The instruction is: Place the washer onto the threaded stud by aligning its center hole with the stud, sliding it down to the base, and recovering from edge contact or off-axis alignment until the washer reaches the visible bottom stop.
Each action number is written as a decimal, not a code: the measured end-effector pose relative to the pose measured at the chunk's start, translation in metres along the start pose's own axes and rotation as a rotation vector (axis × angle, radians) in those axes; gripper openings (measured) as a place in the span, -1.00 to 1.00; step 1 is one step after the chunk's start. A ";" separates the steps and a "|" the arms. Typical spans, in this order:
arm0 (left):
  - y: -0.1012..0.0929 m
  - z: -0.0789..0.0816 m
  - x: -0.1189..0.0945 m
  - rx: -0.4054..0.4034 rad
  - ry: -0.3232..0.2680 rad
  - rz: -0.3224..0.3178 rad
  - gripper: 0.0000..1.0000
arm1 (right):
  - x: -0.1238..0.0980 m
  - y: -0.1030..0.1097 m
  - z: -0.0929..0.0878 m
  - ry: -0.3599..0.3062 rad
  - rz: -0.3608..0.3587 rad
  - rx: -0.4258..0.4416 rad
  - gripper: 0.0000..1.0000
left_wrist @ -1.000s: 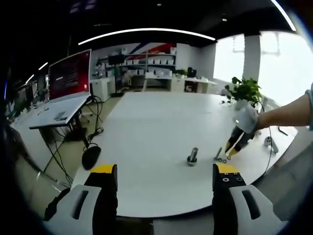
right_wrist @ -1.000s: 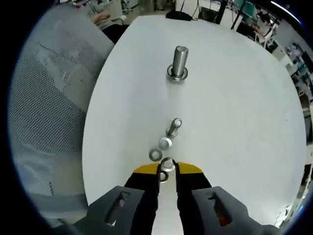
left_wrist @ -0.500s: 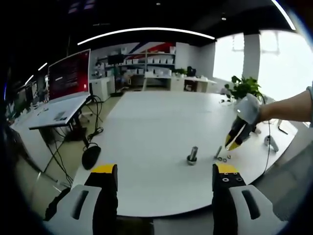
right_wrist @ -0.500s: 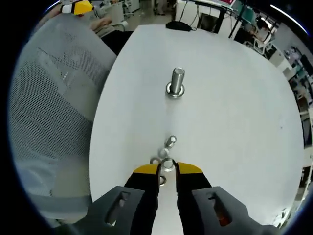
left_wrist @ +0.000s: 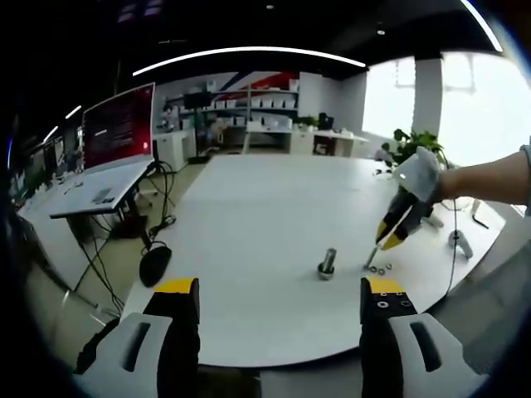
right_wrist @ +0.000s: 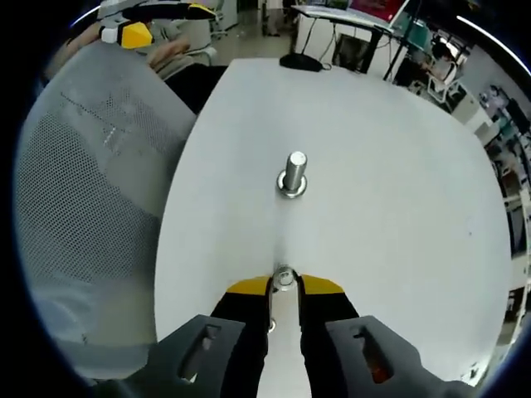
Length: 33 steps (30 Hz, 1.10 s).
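Right gripper [right_wrist: 284, 282] fingers pinch a washer [right_wrist: 284, 277]; left gripper [left_wrist: 280, 292] fingers spread wide.

White table [right_wrist: 390, 191]; silver stud [right_wrist: 293, 173]; yellow-tipped black right gripper [right_wrist: 284, 286]; grey mesh chair [right_wrist: 91, 174]

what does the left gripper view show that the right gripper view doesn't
Left gripper view: the left tool with its jaws wide apart, a red monitor, a potted plant, and loose hardware lying beside the stud.

Right gripper view: a washer pinched at the right tool's tips, seen close up, and a grey mesh chair back.

Both: the white table, the upright threaded stud, and the right tool raised above the table.
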<state>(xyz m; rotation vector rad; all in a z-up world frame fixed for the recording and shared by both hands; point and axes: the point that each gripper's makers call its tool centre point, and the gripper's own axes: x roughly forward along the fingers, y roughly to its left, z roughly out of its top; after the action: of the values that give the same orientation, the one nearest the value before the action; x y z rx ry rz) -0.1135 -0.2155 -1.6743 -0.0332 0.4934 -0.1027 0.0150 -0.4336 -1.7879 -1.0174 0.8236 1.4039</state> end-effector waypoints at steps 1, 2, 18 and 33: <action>0.000 0.000 0.000 0.000 -0.001 -0.001 0.57 | 0.001 0.000 0.000 0.003 0.001 -0.004 -0.72; 0.000 0.000 0.000 0.000 -0.001 0.000 0.56 | 0.002 0.000 0.000 0.006 0.001 -0.006 -0.72; -0.001 0.002 0.000 -0.003 -0.010 -0.007 0.55 | 0.011 -0.001 -0.001 0.053 0.014 -0.041 -0.72; 0.000 0.001 0.001 -0.002 -0.005 -0.006 0.55 | 0.035 0.001 -0.010 0.114 0.041 -0.044 -0.72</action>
<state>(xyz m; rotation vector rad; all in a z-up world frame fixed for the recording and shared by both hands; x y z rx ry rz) -0.1124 -0.2158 -1.6737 -0.0371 0.4885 -0.1081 0.0166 -0.4293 -1.8237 -1.1287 0.9045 1.4144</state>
